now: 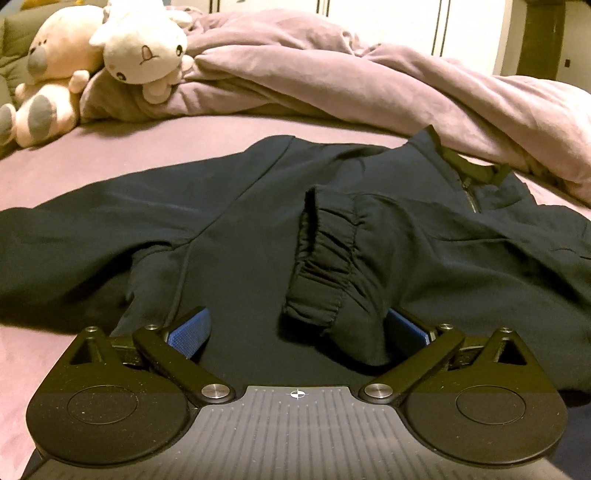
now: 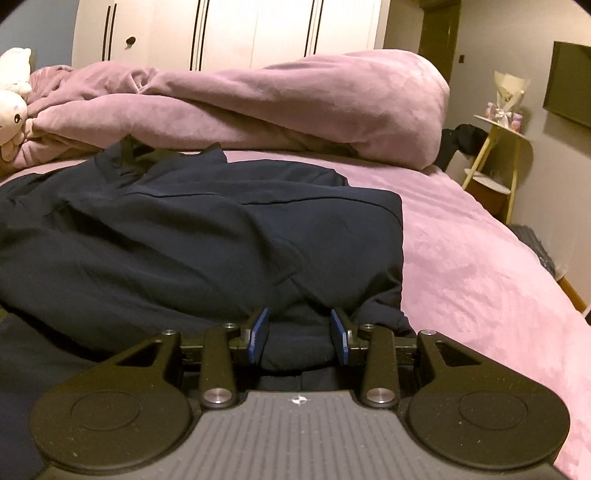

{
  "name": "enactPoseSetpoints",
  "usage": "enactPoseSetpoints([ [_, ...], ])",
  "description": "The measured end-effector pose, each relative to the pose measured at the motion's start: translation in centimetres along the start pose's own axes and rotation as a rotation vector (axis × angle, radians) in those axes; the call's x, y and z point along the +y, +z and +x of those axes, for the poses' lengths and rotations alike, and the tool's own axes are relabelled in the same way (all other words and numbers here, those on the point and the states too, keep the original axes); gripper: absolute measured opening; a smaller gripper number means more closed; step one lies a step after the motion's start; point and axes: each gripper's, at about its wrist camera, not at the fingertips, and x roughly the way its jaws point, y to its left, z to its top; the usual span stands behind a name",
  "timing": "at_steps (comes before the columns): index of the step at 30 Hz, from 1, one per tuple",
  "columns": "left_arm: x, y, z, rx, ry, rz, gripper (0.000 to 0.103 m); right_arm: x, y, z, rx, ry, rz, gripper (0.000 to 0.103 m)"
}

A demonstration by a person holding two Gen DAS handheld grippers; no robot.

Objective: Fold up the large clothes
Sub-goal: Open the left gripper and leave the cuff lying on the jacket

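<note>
A dark navy jacket (image 1: pixel 258 221) is being shown lying spread on the pink sheet (image 1: pixel 110 155) of a bed, its zipped collar (image 1: pixel 469 181) pointing toward the rumpled pink duvet (image 1: pixel 332 74) heaped along the far side. One sleeve is being laid back across the body of the garment, so that its gathered elastic cuff (image 1: pixel 321 258) is resting on the chest, just in front of the left gripper (image 1: pixel 297 332). That gripper is being held low over the near edge of the jacket with its blue-padded fingers (image 1: pixel 190 332) spread wide apart, dark cloth lying between them without being clamped. In the right wrist view the jacket (image 2: pixel 203 229) is being seen with its folded side edge running along the bare sheet (image 2: pixel 461 258), and the right gripper (image 2: pixel 298 334) is being closed on a thick bunch of the jacket's near hem, the cloth being pinched between the blue pads (image 2: pixel 258 330). Two pale plush toys (image 1: pixel 96 62) are being propped against the duvet at the far left, and a white wardrobe (image 2: pixel 229 33) and a small yellow-legged side table (image 2: pixel 498 140) are being shown beyond the bed.
</note>
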Motion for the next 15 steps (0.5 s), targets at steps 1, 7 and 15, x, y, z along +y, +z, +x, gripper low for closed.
enactPoseSetpoints([
  [1, -0.1, 0.0, 0.1, 0.0, 0.002, 0.004, 0.103, 0.0, 0.0, 0.1, 0.001, 0.002, -0.001, 0.037],
  [7, -0.7, 0.4, 0.6, 0.021, 0.027, 0.007, 0.103, 0.3, 0.0, 0.1, 0.008, -0.004, -0.023, 0.037],
  [15, 1.5, 0.7, -0.2, 0.024, -0.062, -0.052, 0.103, 0.1, 0.7, -0.5, 0.036, 0.006, -0.029, 0.038],
])
